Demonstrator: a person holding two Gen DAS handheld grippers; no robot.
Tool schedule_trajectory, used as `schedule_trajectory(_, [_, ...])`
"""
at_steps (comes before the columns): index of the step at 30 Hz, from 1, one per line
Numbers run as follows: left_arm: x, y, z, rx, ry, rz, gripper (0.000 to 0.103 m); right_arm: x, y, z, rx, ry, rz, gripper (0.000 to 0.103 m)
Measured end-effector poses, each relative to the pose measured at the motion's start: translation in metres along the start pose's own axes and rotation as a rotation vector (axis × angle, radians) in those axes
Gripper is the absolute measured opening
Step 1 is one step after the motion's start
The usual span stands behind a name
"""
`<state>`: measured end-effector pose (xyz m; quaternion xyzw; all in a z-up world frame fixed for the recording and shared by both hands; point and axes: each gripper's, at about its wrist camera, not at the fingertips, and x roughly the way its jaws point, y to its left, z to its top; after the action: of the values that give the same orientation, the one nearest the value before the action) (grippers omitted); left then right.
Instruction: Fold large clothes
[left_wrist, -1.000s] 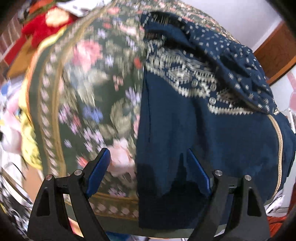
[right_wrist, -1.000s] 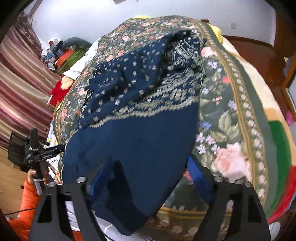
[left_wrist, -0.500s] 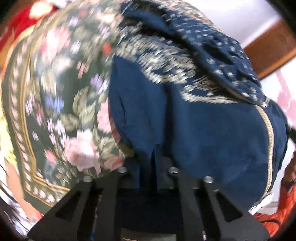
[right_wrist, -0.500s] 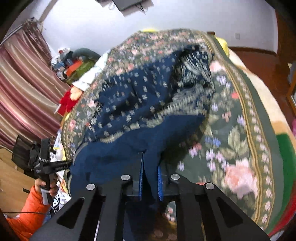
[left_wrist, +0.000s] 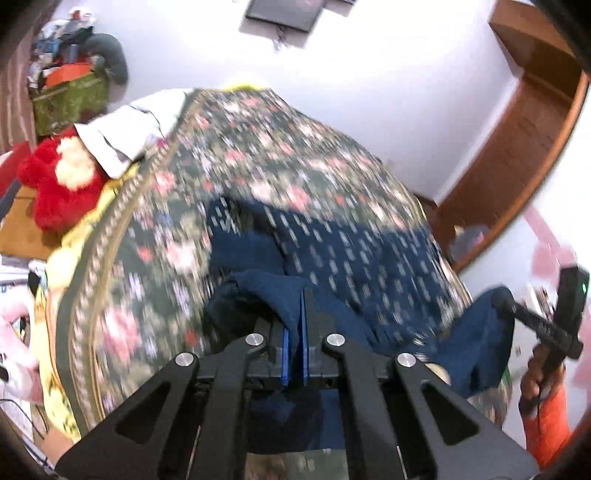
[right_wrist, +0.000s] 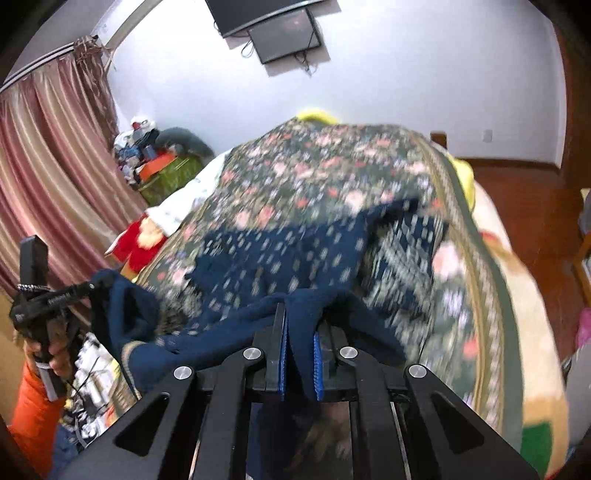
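Both the left gripper (left_wrist: 294, 325) and the right gripper (right_wrist: 300, 332) are clamped on the plain near hem of the navy garment (right_wrist: 280, 258), lifted off the floral bedspread (right_wrist: 332, 162) where its patterned part lies.

My garment (left_wrist: 354, 254) lies on the bed (left_wrist: 258, 147), its near hem pinched in my left tool (left_wrist: 294, 354) and right tool (right_wrist: 300, 363).

Navy patterned garment (left_wrist: 354, 258) on bed
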<state>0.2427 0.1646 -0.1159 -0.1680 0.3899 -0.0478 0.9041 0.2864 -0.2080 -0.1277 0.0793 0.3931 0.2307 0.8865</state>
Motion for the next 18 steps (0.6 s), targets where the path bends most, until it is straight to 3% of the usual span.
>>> schedule_trajectory(6, [0.073,0.045,0.056,-0.14,-0.028,0.113,0.003,0.063,-0.042,0.054,0.033,-0.011,-0.111,0.008])
schedule_trajectory(11, [0.163,0.07,0.057,-0.183,0.083,0.191,0.004,0.145,-0.078,0.073,0.023,0.095,-0.202,0.008])
schedule_trajectory(14, [0.209,0.08,0.04,-0.147,0.157,0.245,0.005,0.174,-0.095,0.07,0.0,0.16,-0.184,0.009])
schedule_trajectory(18, [0.219,0.085,0.031,-0.106,0.164,0.243,0.009,0.166,-0.108,0.069,-0.006,0.169,-0.116,0.009])
